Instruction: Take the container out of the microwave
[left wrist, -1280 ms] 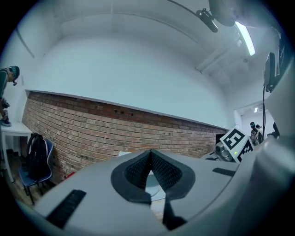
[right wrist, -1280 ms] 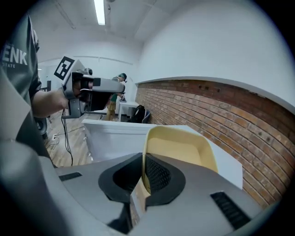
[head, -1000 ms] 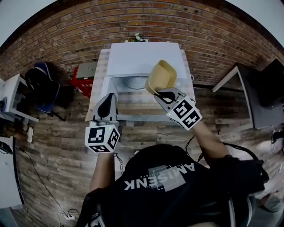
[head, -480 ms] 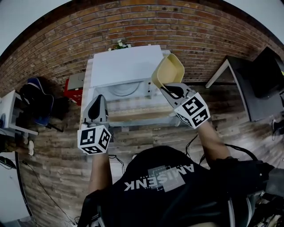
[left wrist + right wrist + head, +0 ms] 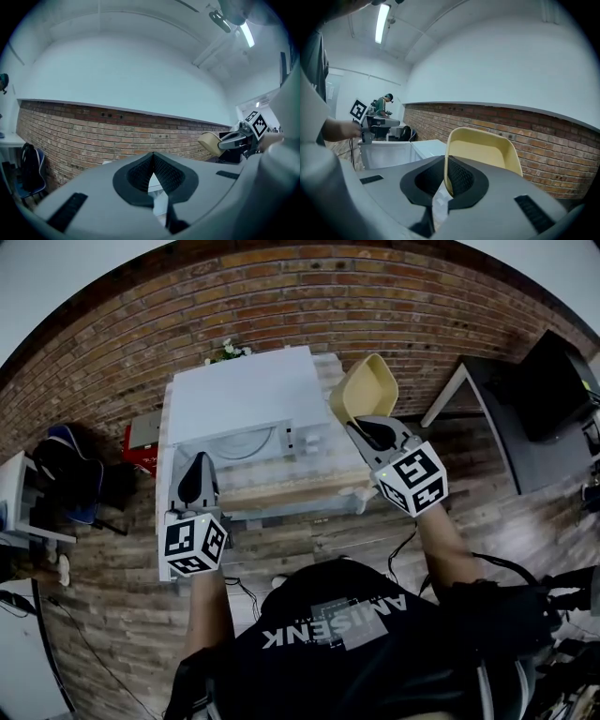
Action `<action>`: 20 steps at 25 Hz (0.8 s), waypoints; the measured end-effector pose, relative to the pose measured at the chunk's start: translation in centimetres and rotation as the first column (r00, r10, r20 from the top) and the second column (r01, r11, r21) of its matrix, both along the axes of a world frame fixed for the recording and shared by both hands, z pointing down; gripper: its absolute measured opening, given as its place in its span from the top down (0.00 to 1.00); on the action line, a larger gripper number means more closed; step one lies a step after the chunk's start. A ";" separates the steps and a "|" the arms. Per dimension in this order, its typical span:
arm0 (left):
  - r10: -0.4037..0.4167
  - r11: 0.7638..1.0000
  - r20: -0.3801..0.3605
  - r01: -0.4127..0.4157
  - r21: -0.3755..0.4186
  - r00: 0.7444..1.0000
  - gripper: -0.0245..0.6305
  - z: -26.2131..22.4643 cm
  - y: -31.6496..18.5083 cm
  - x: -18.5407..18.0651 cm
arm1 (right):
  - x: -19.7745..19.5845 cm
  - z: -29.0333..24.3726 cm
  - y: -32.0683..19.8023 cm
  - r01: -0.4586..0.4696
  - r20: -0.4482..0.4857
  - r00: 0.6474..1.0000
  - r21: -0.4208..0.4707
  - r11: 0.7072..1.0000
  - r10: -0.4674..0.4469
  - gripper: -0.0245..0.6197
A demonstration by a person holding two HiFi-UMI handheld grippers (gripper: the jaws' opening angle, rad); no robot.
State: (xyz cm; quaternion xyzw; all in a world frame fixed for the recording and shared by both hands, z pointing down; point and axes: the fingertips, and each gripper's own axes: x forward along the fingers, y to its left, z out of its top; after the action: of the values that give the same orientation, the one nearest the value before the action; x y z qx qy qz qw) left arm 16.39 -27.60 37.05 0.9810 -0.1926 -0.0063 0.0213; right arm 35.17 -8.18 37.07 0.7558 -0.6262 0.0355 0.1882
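The yellow container (image 5: 364,390) hangs in the air to the right of the white microwave (image 5: 239,395), tilted on edge. My right gripper (image 5: 361,427) is shut on its rim. In the right gripper view the pads (image 5: 457,176) pinch the near wall of the container (image 5: 483,150). The microwave's door is open and its turntable (image 5: 246,442) is bare. My left gripper (image 5: 192,470) is shut and empty at the microwave's front left corner. In the left gripper view the left gripper (image 5: 152,157) points level at the brick wall, with the container (image 5: 209,142) far right.
The microwave stands on a wooden table (image 5: 291,486) against a brick wall (image 5: 309,296). A small plant (image 5: 225,351) sits behind it. A dark desk (image 5: 487,418) stands at the right. A red box (image 5: 141,432) and a chair (image 5: 66,474) are on the left.
My right gripper has carried the container from in front of the microwave's opening out to the right and higher. My left gripper has drifted left to the front left corner.
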 end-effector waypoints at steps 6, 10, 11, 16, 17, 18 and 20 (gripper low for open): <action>0.022 0.999 0.001 -0.022 0.023 1.000 0.94 -0.7 1.7 2.7 | 2.3 0.0 1.7 -0.027 0.011 1.000 0.025 0.999 0.026 0.88; 0.006 1.000 0.011 -0.006 0.018 1.000 0.94 -0.4 1.6 2.6 | 3.0 0.1 2.7 -0.035 0.004 0.999 0.023 0.999 0.034 0.89; 0.003 1.000 0.011 -0.003 0.017 1.000 0.94 -0.4 1.6 2.6 | 3.1 0.0 2.8 -0.036 0.003 0.999 0.026 0.999 0.036 0.89; 0.012 1.000 0.016 -0.013 0.027 1.000 0.94 -0.4 1.9 2.4 | 3.0 -0.2 3.2 -0.048 0.003 0.999 0.034 0.998 0.048 0.89; 0.012 1.000 0.014 -0.013 0.027 1.000 0.94 -0.4 1.9 2.3 | 3.0 -0.3 3.2 -0.047 0.003 0.999 0.034 0.998 0.047 0.89; 0.011 1.000 0.012 -0.011 0.028 1.000 0.94 -0.5 1.9 2.2 | 2.8 -0.3 3.1 -0.045 0.003 0.999 0.035 0.998 0.045 0.89; 0.008 1.000 0.004 -0.008 0.026 1.000 0.94 -0.5 2.0 2.2 | 2.6 -0.4 3.1 -0.042 0.001 0.999 0.039 0.998 0.042 0.89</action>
State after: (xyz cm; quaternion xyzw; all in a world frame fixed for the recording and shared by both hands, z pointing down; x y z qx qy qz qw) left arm 18.54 -25.59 36.53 0.9820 -0.1888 -0.0068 0.0082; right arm 37.80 -5.09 36.71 0.7723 -0.6108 0.0271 0.1725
